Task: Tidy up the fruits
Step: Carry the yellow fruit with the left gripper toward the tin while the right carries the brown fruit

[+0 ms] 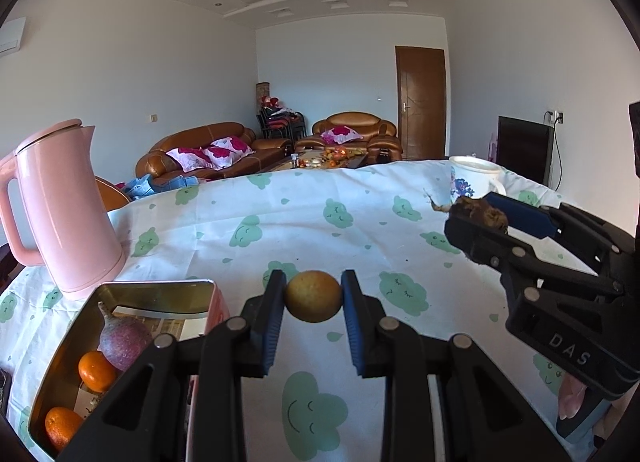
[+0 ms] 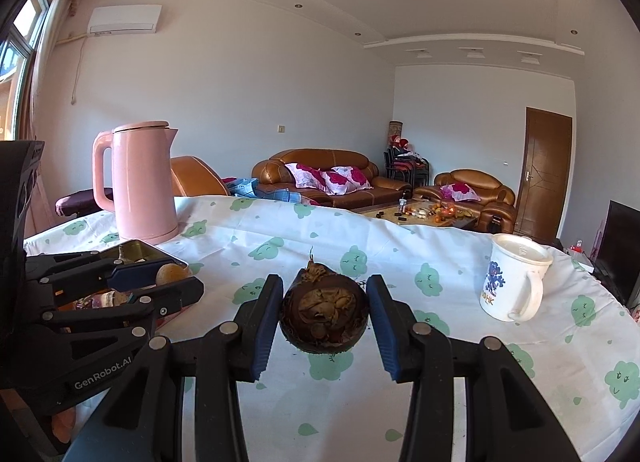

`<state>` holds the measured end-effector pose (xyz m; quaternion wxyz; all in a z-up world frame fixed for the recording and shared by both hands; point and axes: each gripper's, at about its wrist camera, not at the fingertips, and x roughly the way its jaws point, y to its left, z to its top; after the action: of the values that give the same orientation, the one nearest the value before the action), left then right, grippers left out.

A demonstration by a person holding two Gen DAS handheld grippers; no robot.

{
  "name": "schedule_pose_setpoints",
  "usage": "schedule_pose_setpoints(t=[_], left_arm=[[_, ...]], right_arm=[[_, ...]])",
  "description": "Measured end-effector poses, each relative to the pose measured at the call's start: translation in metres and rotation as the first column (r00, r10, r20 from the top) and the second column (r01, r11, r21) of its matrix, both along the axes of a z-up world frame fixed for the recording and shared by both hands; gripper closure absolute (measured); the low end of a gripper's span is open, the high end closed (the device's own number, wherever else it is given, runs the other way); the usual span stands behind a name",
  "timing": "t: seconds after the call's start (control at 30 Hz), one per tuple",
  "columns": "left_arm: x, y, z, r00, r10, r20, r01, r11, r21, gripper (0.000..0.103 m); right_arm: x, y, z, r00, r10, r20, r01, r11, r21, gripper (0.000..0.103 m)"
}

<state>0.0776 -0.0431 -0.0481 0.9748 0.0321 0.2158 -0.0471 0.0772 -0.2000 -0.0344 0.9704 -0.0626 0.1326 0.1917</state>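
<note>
Left tongs (image 1: 313, 296) pinch a small yellow-brown fruit (image 1: 313, 296) in the air, just right of the tin's (image 1: 160, 287) near corner. Right tongs (image 2: 325, 312) are clamped on a dark, scruffy bulb (image 2: 325, 312) above the bench (image 2: 400, 262) middle.

Both things are round, gripped only at the sides, so a tilt could let either roll out toward the bench edge.

Count: two oranges (image 1: 96, 371) and one purple fruit (image 1: 125, 344) in the tin (maybe more, hidden), one pink kettle (image 1: 60, 206), one mug (image 2: 514, 282).
</note>
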Motion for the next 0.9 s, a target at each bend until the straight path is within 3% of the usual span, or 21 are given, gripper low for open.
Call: schedule_pose_setpoints(t=[0.3, 0.9], left_arm=[[-0.014, 0.017, 0.001, 1.000, 0.017, 0.013, -0.017, 1.000, -0.008, 0.073], [-0.036, 0.060, 0.002, 0.996, 0.084, 0.023, -0.084, 0.996, -0.028, 0.074]], right_arm=[[-0.006, 0.014, 0.000, 0.999, 0.044, -0.015, -0.044, 0.999, 0.019, 0.058], [-0.019, 0.057, 0.001, 0.992, 0.127, -0.003, -0.127, 0.991, -0.033, 0.058]])
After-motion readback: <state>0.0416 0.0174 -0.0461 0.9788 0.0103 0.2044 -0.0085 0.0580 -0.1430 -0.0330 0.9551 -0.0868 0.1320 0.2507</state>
